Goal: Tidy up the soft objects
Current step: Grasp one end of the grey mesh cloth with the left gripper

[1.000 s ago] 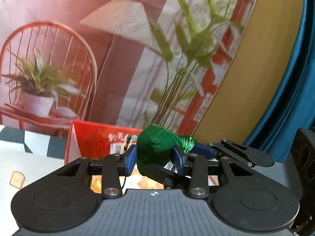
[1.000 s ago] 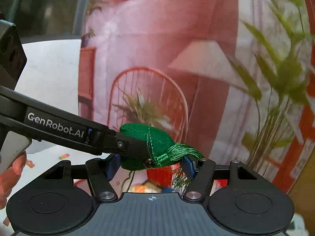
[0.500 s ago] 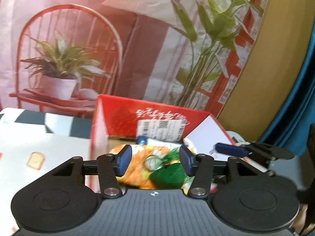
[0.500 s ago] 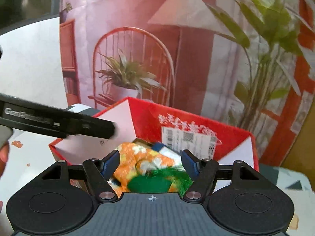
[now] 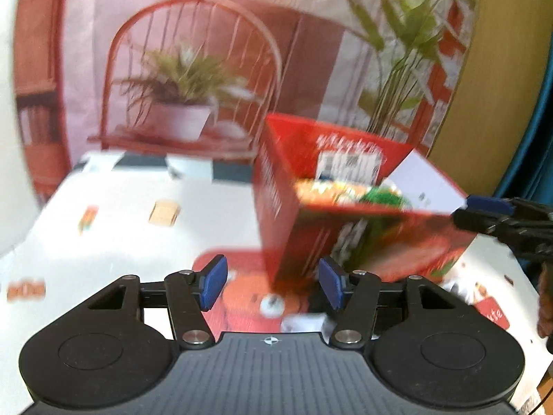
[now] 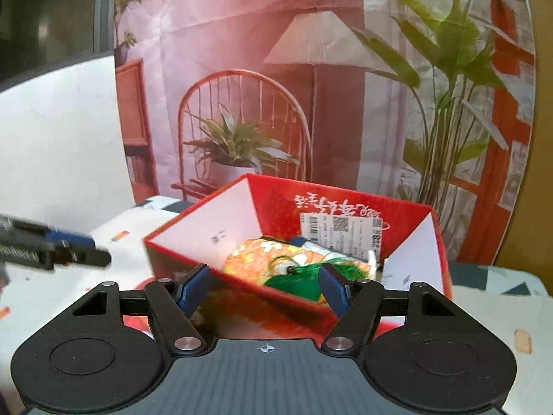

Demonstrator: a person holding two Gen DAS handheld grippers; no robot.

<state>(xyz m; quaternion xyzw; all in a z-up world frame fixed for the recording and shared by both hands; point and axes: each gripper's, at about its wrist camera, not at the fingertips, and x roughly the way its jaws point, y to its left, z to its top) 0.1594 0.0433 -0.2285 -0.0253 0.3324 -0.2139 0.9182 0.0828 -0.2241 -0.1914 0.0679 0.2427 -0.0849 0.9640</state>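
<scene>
Now green pouch (image 6: 293,282) lies in red box (image 6: 276,204) on desk (image 5: 121,228); left gripper (image 5: 273,282) fingers opening, empty; right gripper (image 6: 266,287) fingers wide, empty.

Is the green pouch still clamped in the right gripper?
No: the green pouch lies inside the red box, right gripper empty.

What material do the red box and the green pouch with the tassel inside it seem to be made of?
The red box looks like printed cardboard: thin flat walls, white plain insides, a slight gloss outside and a paper barcode label. The green pouch looks like shiny satin-like fabric, stuffed and soft; its tassel seems to be fine silky threads. The exact fibre cannot be told.
</scene>
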